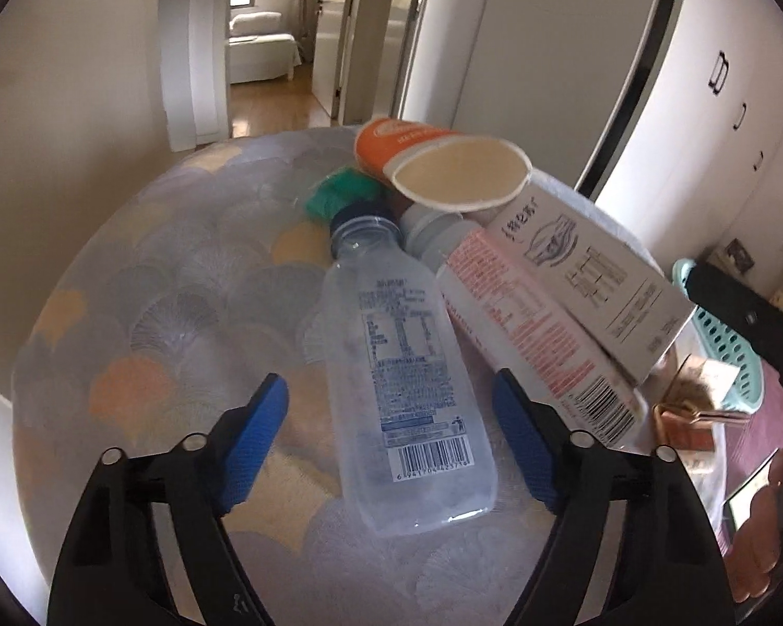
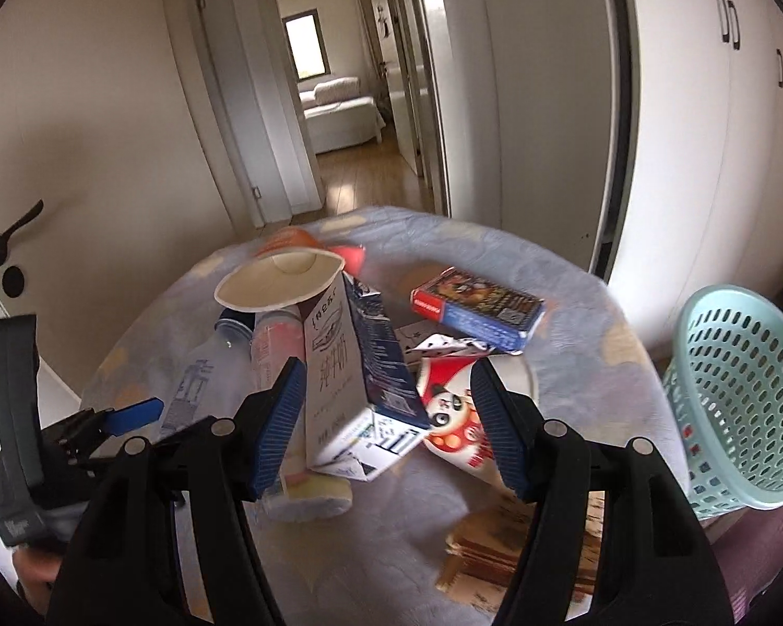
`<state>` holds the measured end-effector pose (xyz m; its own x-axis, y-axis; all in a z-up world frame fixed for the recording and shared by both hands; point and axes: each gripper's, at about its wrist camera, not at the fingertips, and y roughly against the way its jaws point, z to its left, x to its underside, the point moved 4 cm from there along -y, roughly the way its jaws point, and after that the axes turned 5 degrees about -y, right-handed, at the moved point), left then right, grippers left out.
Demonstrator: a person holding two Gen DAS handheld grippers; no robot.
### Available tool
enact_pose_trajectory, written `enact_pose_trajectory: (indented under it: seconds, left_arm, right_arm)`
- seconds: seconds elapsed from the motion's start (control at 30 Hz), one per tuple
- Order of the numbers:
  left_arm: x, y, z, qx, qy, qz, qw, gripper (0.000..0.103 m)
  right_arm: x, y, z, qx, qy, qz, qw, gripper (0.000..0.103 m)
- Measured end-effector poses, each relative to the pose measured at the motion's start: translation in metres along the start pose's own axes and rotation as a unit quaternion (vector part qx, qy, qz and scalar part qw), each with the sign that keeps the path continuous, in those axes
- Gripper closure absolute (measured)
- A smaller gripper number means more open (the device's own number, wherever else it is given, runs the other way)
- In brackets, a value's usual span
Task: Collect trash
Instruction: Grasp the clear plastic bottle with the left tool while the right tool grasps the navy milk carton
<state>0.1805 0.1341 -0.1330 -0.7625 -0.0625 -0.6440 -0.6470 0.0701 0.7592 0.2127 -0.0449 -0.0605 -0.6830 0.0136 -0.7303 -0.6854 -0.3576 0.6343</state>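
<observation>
Left gripper jaws open, straddling clear plastic bottle mid-table. Right gripper jaws open over milk carton. Risk: leaning paper cup topples; smooth bottle slips. Basket off table's right edge.

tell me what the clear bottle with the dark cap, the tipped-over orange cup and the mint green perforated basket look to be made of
Clear bottle with the dark cap: thin, slightly cloudy plastic; the cloth shows through it.
Tipped-over orange cup: probably paper, given its matte cream inside and rolled rim.
Mint green perforated basket: moulded plastic, with even rows of holes and a smooth rim.
</observation>
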Motion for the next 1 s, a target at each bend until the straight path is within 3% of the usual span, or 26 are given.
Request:
enact_pose_trajectory:
  seconds: [0.2,0.4,0.47,0.57,1.0]
  left_arm:
    - [0.003,-0.007,0.002,0.01,-0.002,0.007,0.9999,0.041]
    - [0.007,-0.005,0.005,0.003,-0.009,0.0,1.0,0.044]
    - [0.008,-0.001,0.006,0.004,-0.006,-0.003,1.0,0.045]
    - [0.009,0.006,0.007,0.004,-0.002,-0.008,1.0,0.045]
    - [0.026,0.039,0.017,-0.004,0.01,-0.021,0.9997,0.046]
  right_arm:
    - [0.003,-0.025,-0.001,0.01,-0.008,0.027,1.0,0.041]
    - [0.006,-0.043,-0.005,0.008,-0.019,0.048,0.999,0.042]
    - [0.006,-0.044,-0.003,0.014,-0.014,0.044,0.999,0.045]
    - [0.006,-0.04,0.005,0.013,0.006,0.038,0.999,0.061]
    - [0.053,-0.011,0.027,0.002,0.028,0.07,0.997,0.065]
